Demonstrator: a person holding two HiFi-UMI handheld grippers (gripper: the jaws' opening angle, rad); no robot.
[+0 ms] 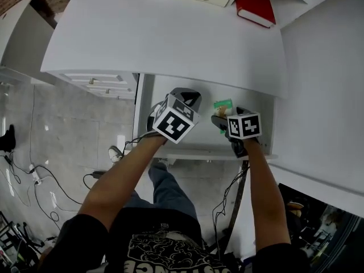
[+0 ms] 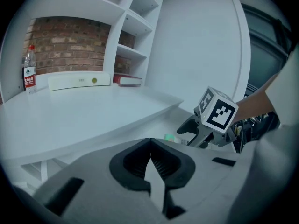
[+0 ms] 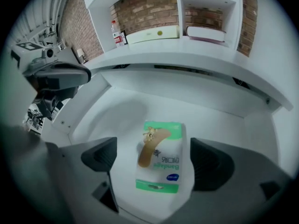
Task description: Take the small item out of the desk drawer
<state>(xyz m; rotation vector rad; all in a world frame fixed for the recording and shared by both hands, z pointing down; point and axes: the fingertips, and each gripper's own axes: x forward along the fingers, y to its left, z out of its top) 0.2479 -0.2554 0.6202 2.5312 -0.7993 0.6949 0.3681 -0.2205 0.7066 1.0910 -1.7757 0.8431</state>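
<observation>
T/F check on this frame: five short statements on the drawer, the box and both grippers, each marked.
1. The drawer is open. True.
2. The right gripper is shut on the bandage box. False: its jaws stand apart, with the box lying between them on the drawer floor.
3. The left gripper is shut with nothing in it. True.
4. The red book lies in the drawer. False: it lies on the desk top.
5. A water bottle stands upright on the desk top. True.
</observation>
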